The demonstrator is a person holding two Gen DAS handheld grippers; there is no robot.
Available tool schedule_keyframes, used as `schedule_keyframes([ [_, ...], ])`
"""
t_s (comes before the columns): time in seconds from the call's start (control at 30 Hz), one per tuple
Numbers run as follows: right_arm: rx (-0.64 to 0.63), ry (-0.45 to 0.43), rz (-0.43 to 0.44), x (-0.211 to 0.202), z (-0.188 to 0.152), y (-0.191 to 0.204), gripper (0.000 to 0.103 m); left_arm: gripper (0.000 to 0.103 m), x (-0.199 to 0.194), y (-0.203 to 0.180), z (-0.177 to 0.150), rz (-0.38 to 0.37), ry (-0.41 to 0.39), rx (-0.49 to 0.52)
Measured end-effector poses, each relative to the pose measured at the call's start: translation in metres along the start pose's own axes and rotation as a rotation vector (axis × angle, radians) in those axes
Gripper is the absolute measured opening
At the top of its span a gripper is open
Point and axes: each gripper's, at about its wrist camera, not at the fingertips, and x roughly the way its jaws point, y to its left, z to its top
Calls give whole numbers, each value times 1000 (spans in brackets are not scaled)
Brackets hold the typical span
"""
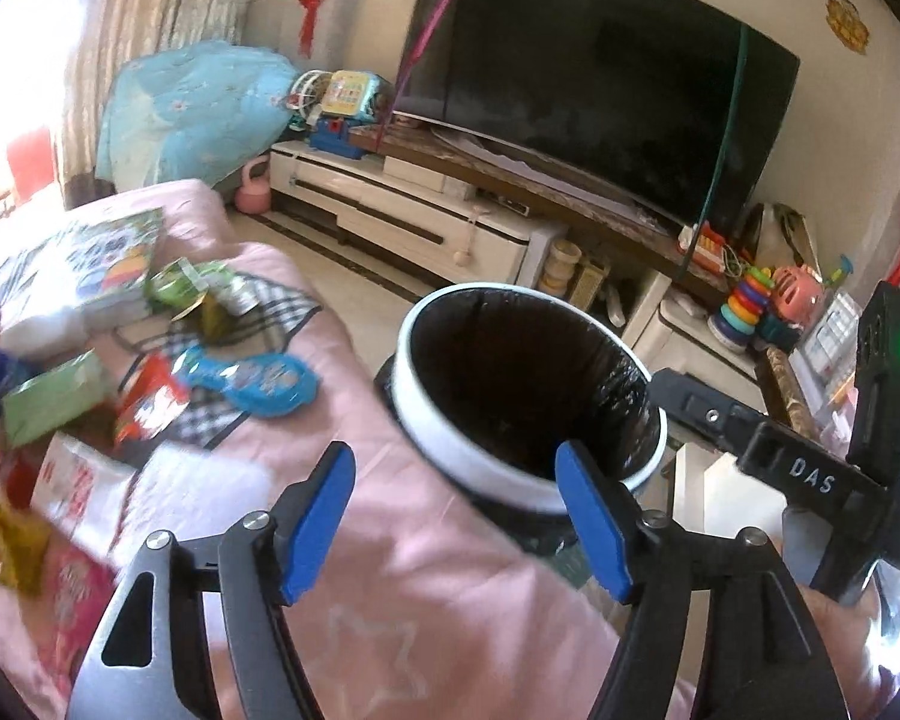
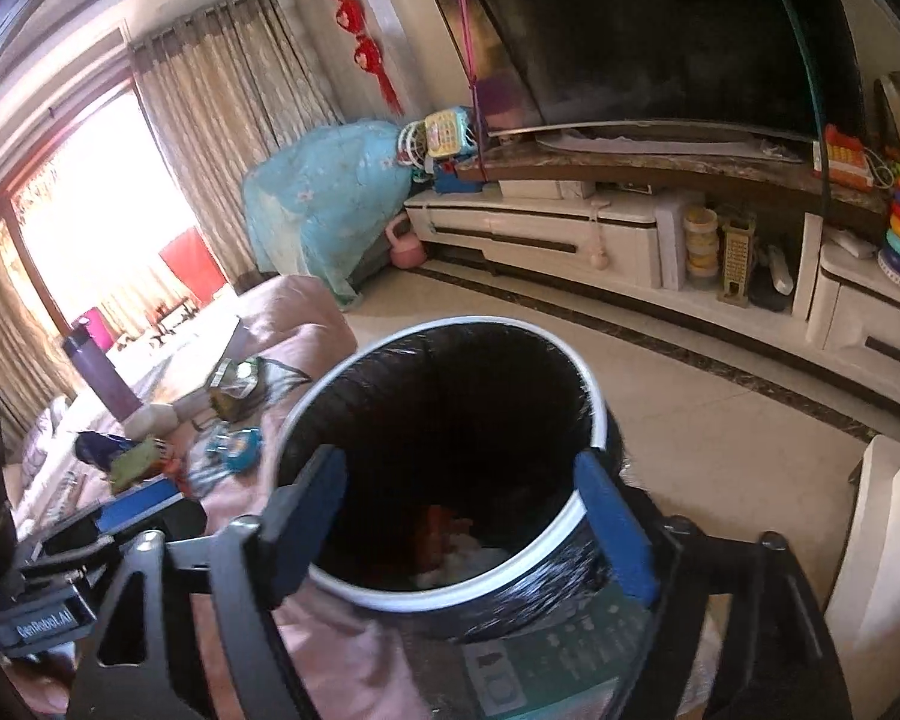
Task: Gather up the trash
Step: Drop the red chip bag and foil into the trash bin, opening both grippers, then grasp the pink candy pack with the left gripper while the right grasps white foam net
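Pink-covered bed (image 1: pixel 426 570) carries wrappers (image 1: pixel 150 402) left of the bin (image 1: pixel 468 444); left gripper (image 1: pixel 456 516) sits nearer (fingers wide, empty), right gripper (image 2: pixel 462 516) spread over the bin.

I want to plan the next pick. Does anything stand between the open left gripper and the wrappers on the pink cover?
Nothing visible does. The left gripper is open and empty above the pink cover; the wrappers lie to its left, uncovered. The trash bin stands on the other side.

bin (image 1: pixel 480 468): white rim (black liner) | blanket (image 1: pixel 426 588): pink | wrapper (image 1: pixel 252 387): blue
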Motion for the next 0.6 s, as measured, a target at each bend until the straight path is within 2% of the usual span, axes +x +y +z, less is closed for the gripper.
schedule_keyframes([
  [0.2,5,-18,36,-18,-16,25,94,69,-45,25,-28,14,-18,-32],
  [0.4,2,4,82,-26,-36,52,95,70,-85,50,-61,52,-11,-70],
  [0.6,-40,12,124,-30,-56,85,96,70,-120,78,-77,102,-2,-108],
])
